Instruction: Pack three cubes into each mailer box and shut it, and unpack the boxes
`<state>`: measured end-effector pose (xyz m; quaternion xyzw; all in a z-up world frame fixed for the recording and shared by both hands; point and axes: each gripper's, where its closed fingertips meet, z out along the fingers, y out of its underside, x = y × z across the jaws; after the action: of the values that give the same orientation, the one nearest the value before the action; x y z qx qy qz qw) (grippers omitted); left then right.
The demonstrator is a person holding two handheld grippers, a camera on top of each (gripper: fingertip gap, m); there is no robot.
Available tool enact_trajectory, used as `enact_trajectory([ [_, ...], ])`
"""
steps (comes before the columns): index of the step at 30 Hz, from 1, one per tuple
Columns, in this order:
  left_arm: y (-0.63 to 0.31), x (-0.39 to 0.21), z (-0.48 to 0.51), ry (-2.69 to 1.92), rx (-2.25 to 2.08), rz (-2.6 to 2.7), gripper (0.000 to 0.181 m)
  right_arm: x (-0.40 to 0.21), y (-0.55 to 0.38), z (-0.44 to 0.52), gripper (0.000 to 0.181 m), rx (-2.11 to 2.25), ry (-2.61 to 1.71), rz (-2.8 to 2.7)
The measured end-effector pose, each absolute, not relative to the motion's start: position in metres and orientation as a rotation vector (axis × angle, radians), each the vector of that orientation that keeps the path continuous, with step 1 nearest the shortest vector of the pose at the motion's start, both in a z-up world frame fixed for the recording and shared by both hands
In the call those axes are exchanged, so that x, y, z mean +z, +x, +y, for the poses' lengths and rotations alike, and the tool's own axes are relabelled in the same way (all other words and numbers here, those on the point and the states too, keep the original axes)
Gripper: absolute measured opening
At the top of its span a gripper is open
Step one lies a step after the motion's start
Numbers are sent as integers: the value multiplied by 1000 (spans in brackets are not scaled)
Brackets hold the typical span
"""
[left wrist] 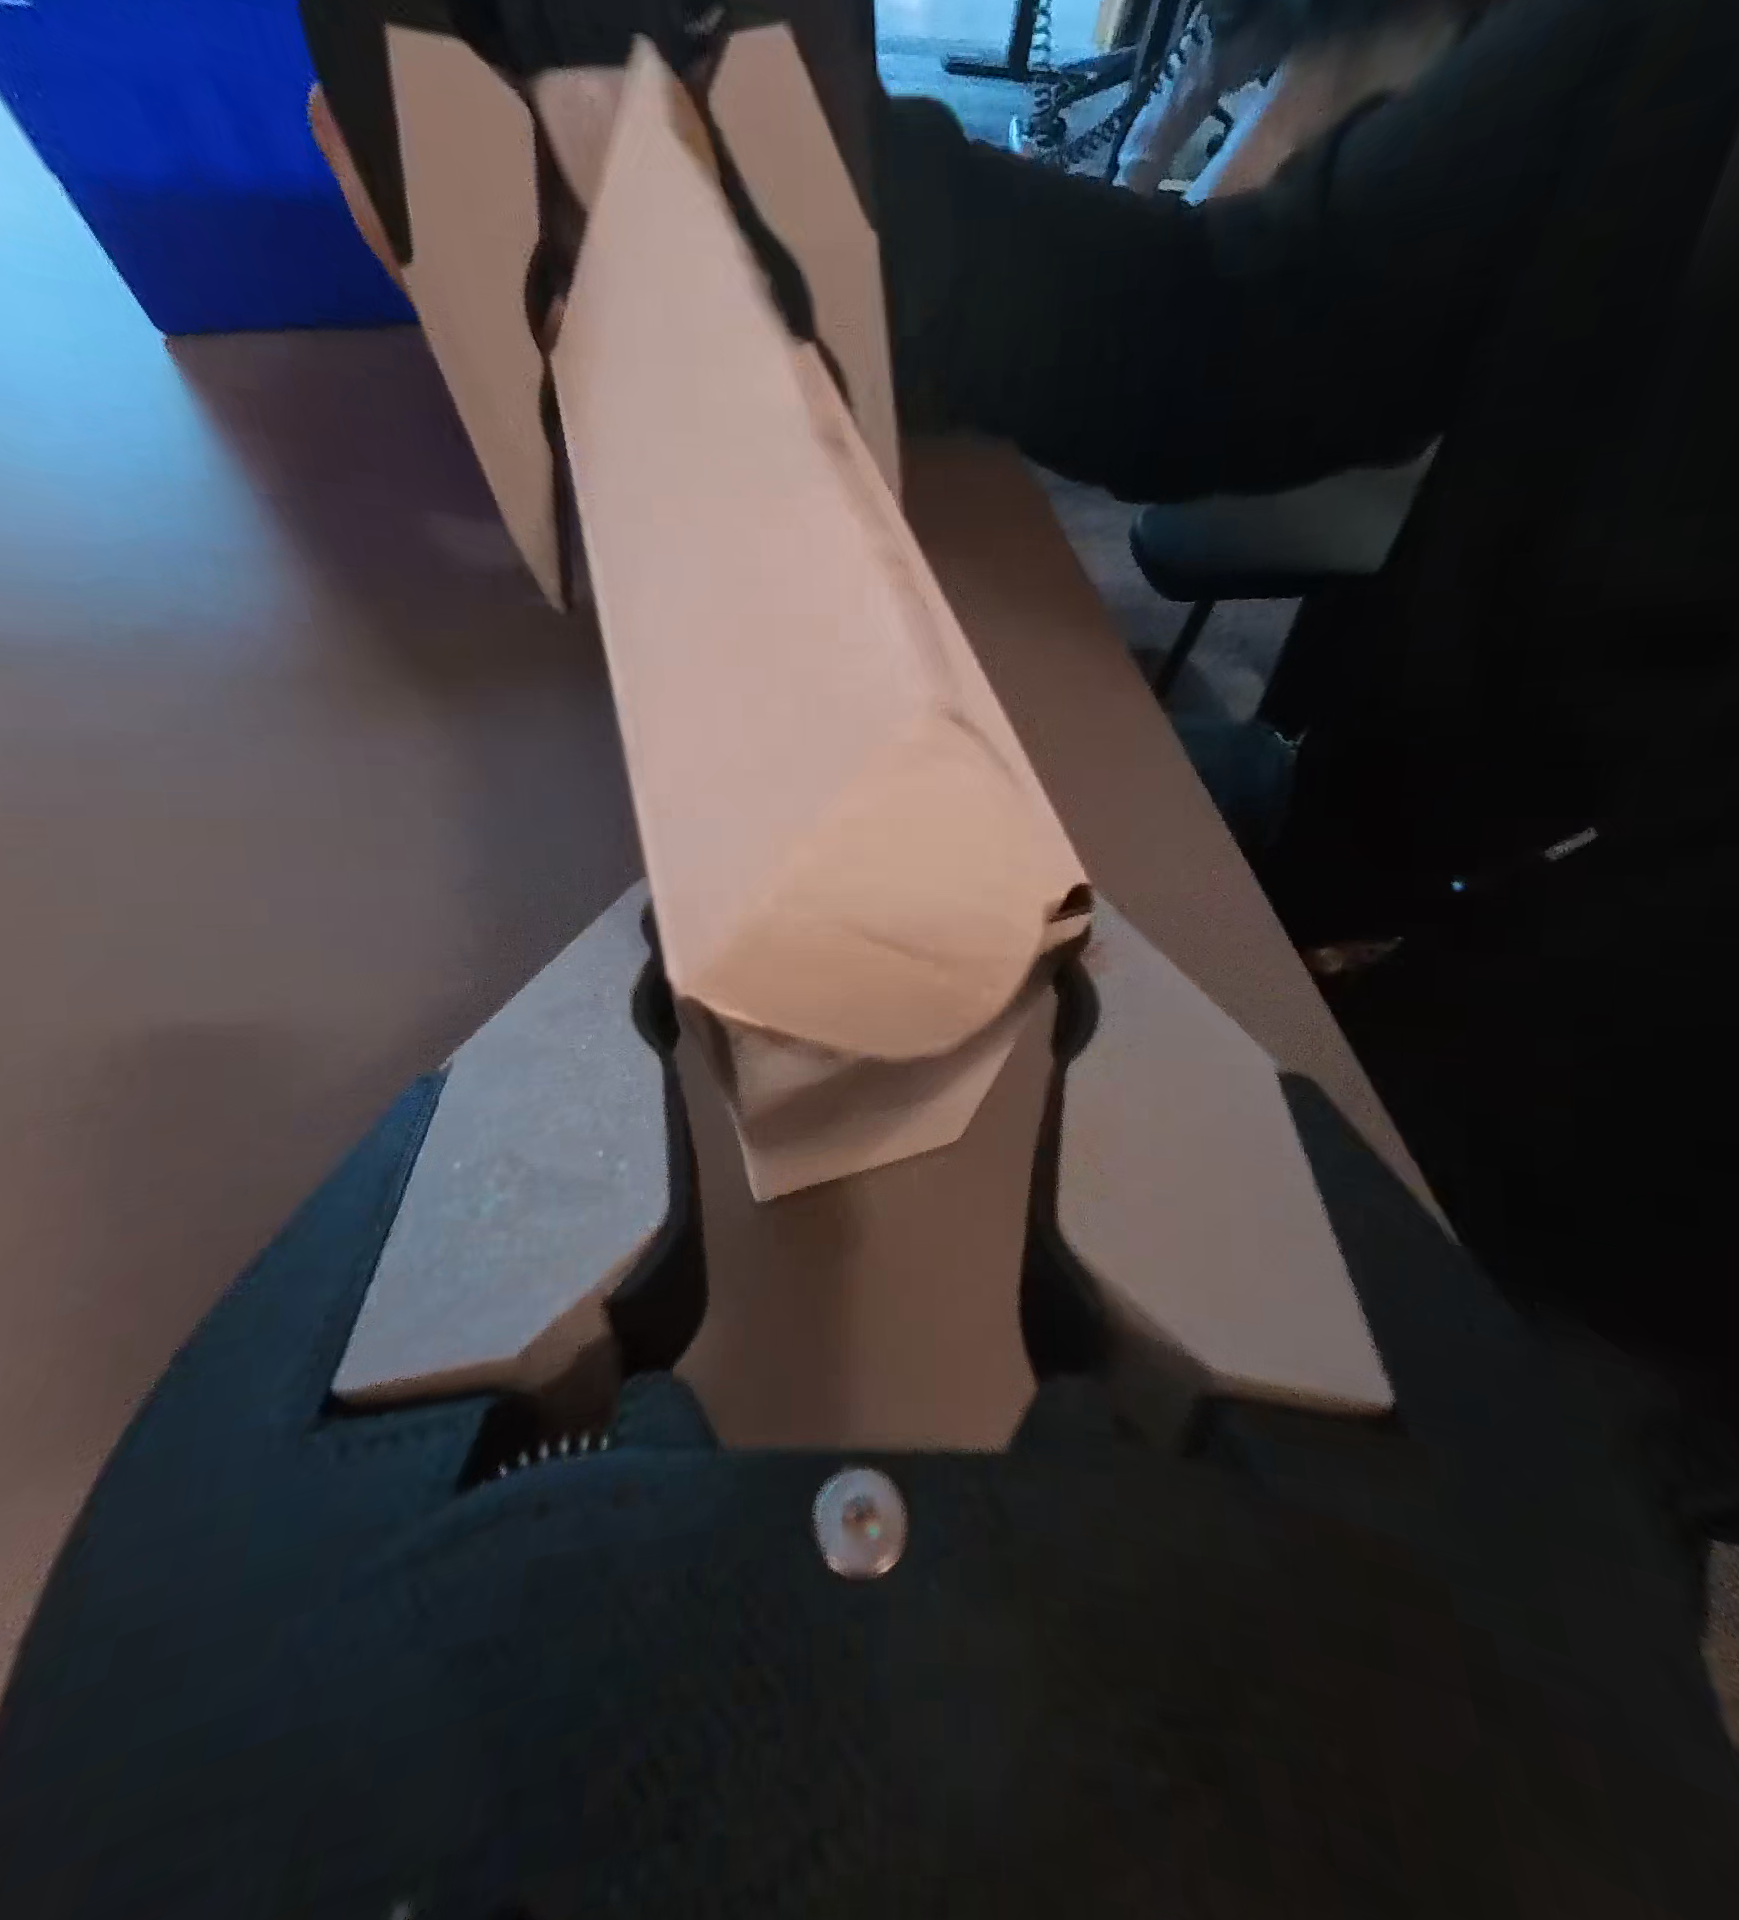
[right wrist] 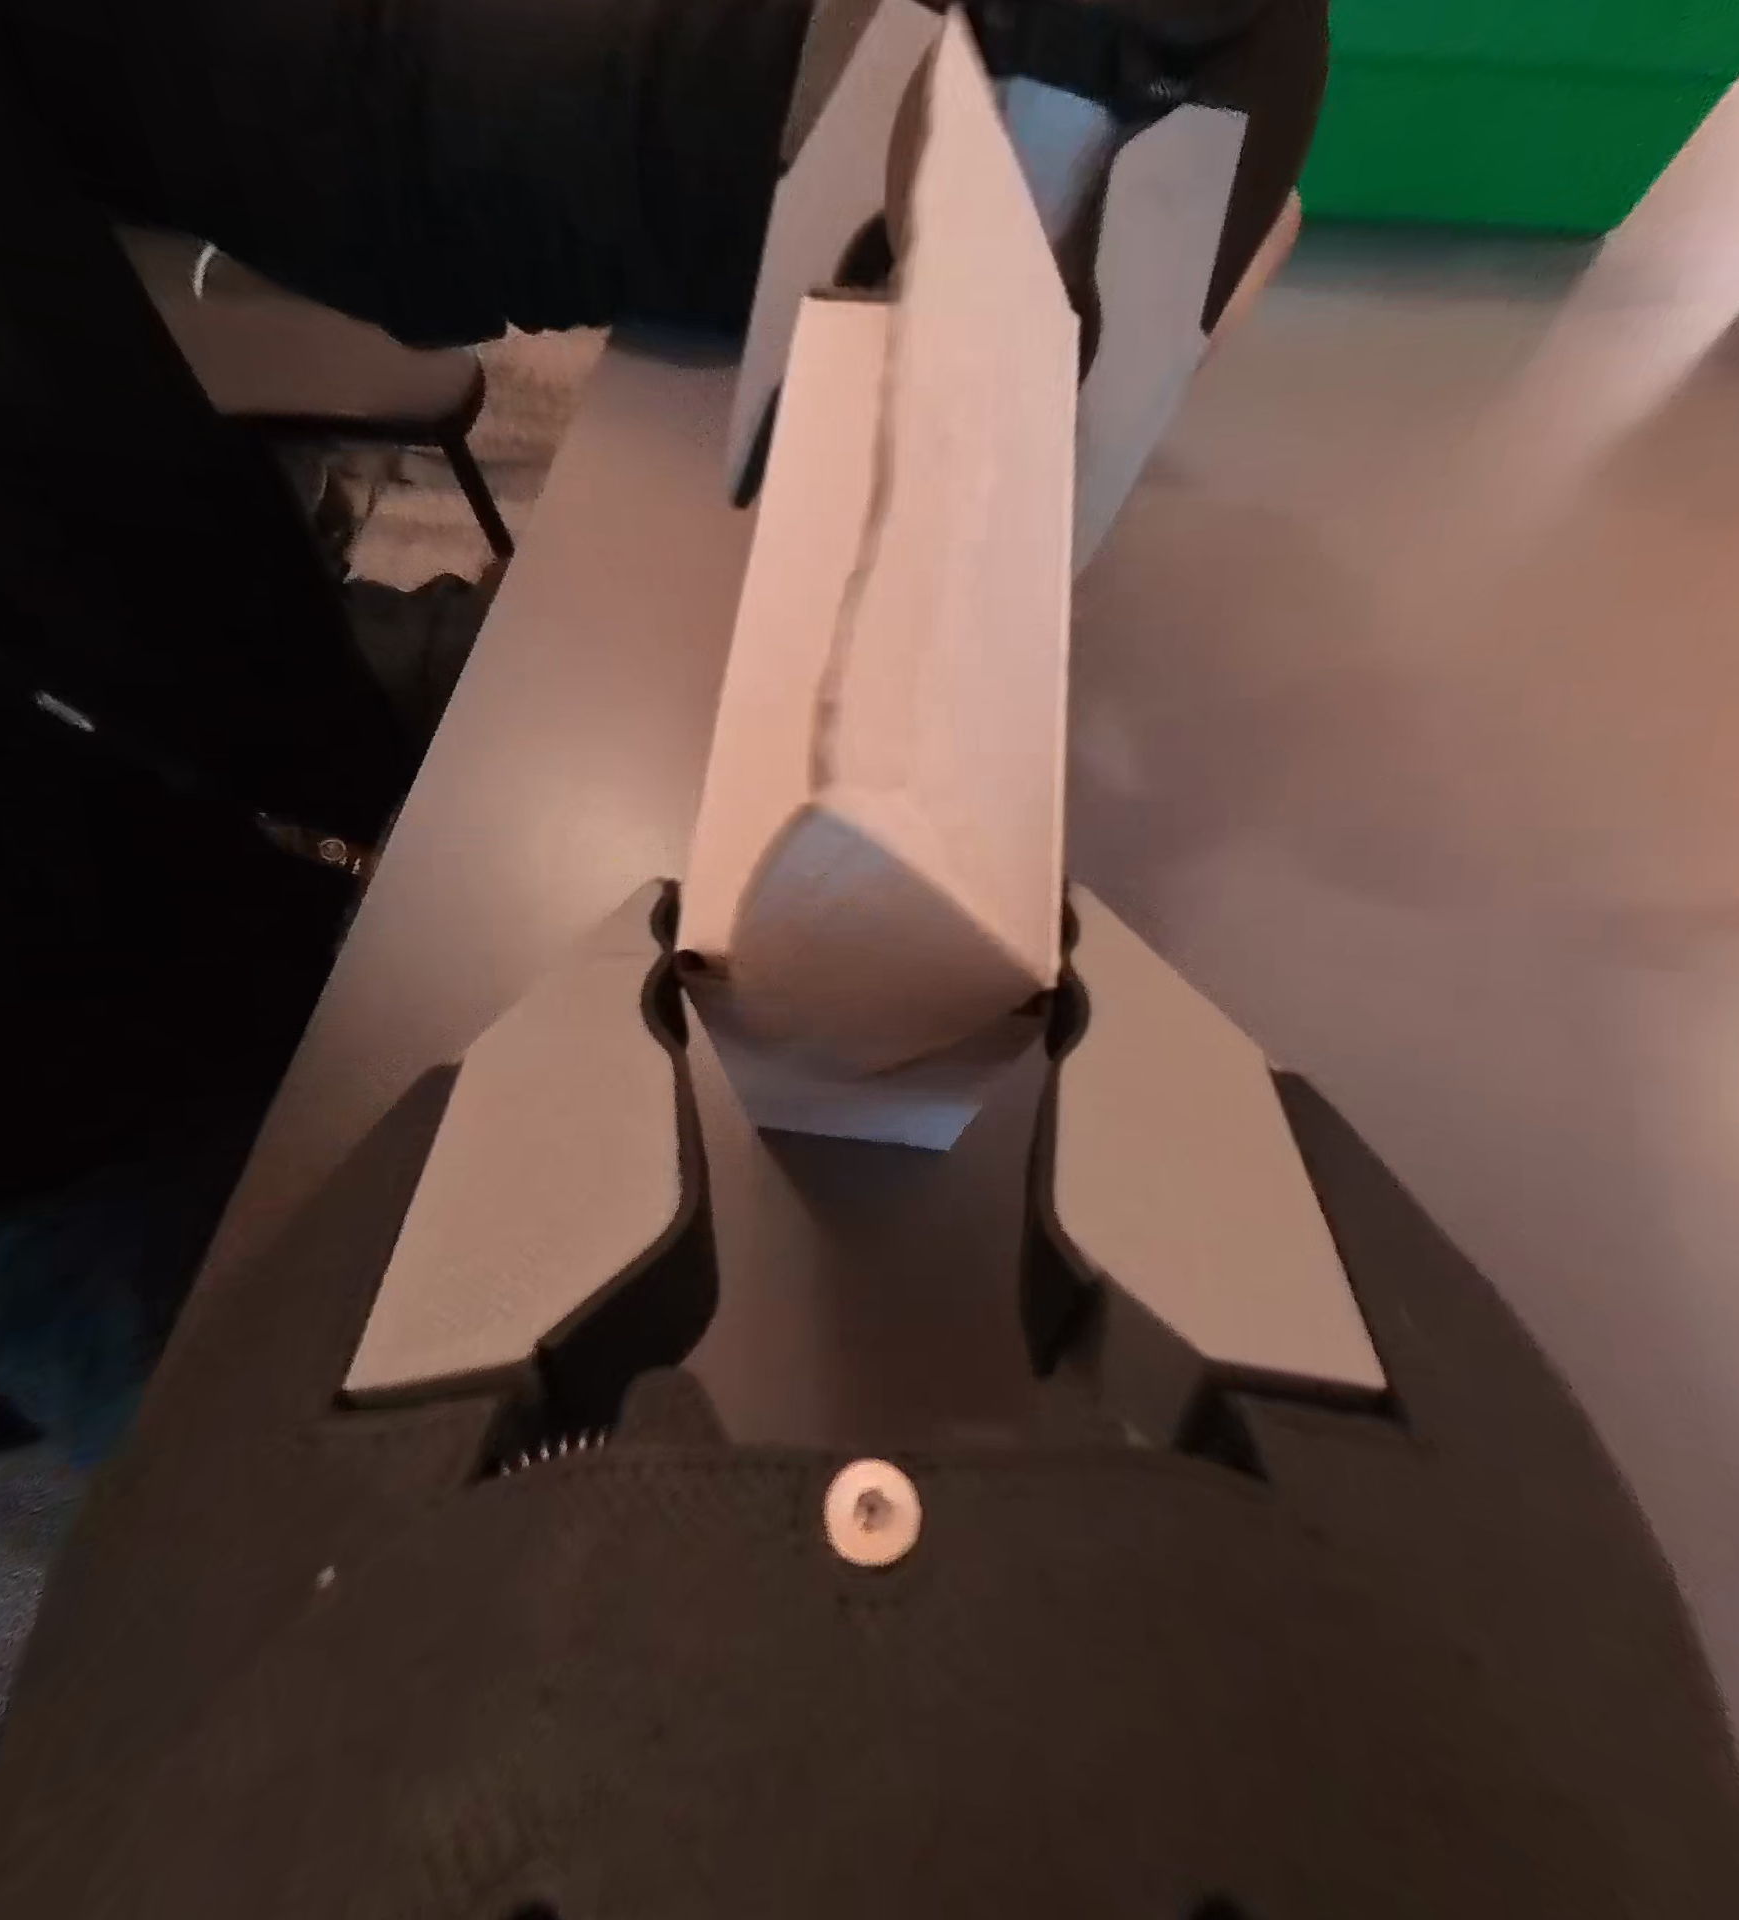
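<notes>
- Left gripper pinches one end of the mailer box, fingers closed partway onto the cardboard, a folded flap poking back between them.
- Right gripper clamps the opposite end of the same mailer box the same way; each wrist view shows the other gripper at the far end (left one at, right one at).
- Box hangs between the two grippers, apparently lifted clear above the brown table, long axis running gripper to gripper, slightly rolled so an edge faces up.
- Flaps look folded in and the seam mostly shut; no cubes visible (cannot tell whether any are inside).
- Step in hand, my read: carrying or turning the closed box with both grippers.
- To do it well: keep both grips even and move the two ends together, so the box does not twist or buckle.
- Squeeze on the creased corners, not mid-panel; thin card crushes easily.
- Risk: the end flap slides out of a grip and the box drops or pops open.
- Blue bin and green bin sit at the table's far ends, well apart from the box.
</notes>
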<state>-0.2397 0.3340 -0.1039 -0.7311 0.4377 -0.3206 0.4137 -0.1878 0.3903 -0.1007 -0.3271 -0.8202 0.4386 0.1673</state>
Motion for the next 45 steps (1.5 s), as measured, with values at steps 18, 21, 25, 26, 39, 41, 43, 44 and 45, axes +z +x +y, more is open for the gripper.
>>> enact_trajectory([
  [18, -247, -104, 336, -1814, -804, 1113, 66, -100, -196, 393, 67, 1264, -930, -2305],
  [21, -257, -103, 346, -1821, -766, 1036, 64, -97, -203, 400, 67, 1287, -967, -2239],
  [25, -258, -102, 344, -1811, -776, 1033, 64, -94, -196, 404, 69, 1308, -967, -2241],
  [26, -259, -101, 343, -1807, -780, 1033, 64, -90, -194, 408, 70, 1320, -963, -2221],
  [39, -262, -82, 327, -1740, -946, 996, 67, -44, -175, 419, 60, 1567, -836, -2038],
  [41, -267, -70, 322, -1696, -949, 986, 69, -48, -176, 413, 60, 1569, -836, -2065],
  [43, -271, -62, 319, -1658, -956, 972, 72, -52, -177, 407, 60, 1569, -829, -2092],
  [44, -272, -61, 317, -1656, -964, 974, 74, -54, -178, 405, 60, 1568, -825, -2104],
  [45, -274, -62, 316, -1667, -958, 975, 73, -55, -179, 403, 59, 1562, -824, -2114],
])
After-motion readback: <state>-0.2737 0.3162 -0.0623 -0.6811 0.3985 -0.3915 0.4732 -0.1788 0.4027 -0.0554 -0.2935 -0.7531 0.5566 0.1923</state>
